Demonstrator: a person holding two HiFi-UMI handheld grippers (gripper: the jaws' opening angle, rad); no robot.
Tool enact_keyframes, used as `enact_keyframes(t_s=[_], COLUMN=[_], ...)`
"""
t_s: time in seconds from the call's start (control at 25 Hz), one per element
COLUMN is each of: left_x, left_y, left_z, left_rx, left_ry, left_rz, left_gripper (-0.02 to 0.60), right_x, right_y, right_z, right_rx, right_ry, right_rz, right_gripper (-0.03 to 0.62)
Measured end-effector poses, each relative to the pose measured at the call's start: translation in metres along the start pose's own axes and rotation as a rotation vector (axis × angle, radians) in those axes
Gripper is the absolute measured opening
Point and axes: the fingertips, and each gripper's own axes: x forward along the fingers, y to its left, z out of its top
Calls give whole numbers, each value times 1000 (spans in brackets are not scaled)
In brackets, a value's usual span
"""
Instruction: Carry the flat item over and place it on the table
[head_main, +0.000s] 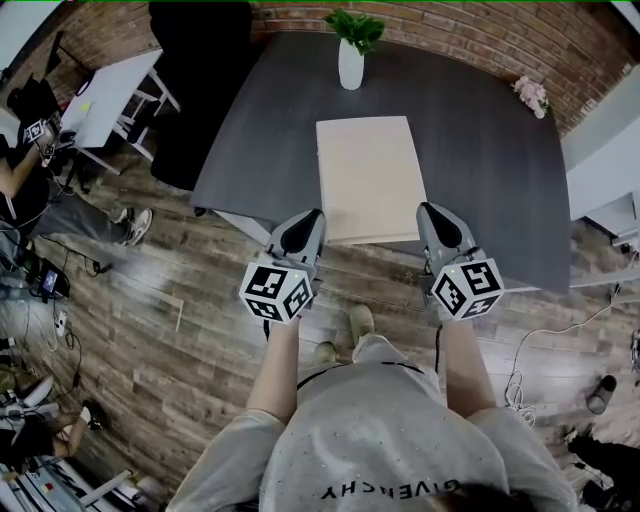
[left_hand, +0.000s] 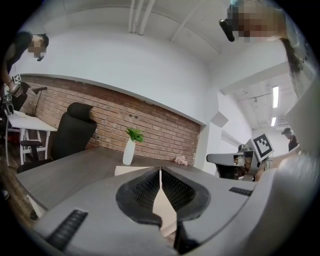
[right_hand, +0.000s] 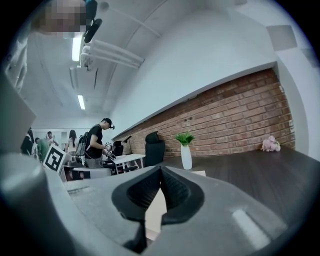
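In the head view the left gripper (head_main: 312, 218) and right gripper (head_main: 430, 212) cover the near corners of the board (head_main: 370, 180), so whether their tips touch it cannot be told. In both gripper views only a sliver of board shows through the gap behind the closed jaws. The pink thing (head_main: 531, 95) at the far corner of the table (head_main: 480, 170) is too small to identify.

Open-plan office, brick wall (head_main: 480, 30), dark meeting table (head_main: 480, 150), black office chair (left_hand: 75, 130), white desk (head_main: 110, 95)
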Motion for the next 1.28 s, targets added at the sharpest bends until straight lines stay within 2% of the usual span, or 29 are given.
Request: enact_keyframes(t_s=[0.72, 1.28], left_x=[-4, -8], left_y=[4, 13], left_z=[21, 26], left_rx=[14, 6], left_ry=[-44, -63], left_rz=[9, 31], left_gripper=[8, 8], right_x=[1, 3], right_y=[6, 6], right_z=[18, 20], right_rx=[-60, -56], right_ry=[-39, -60], right_rz=[-10, -20], right_gripper=[-5, -5])
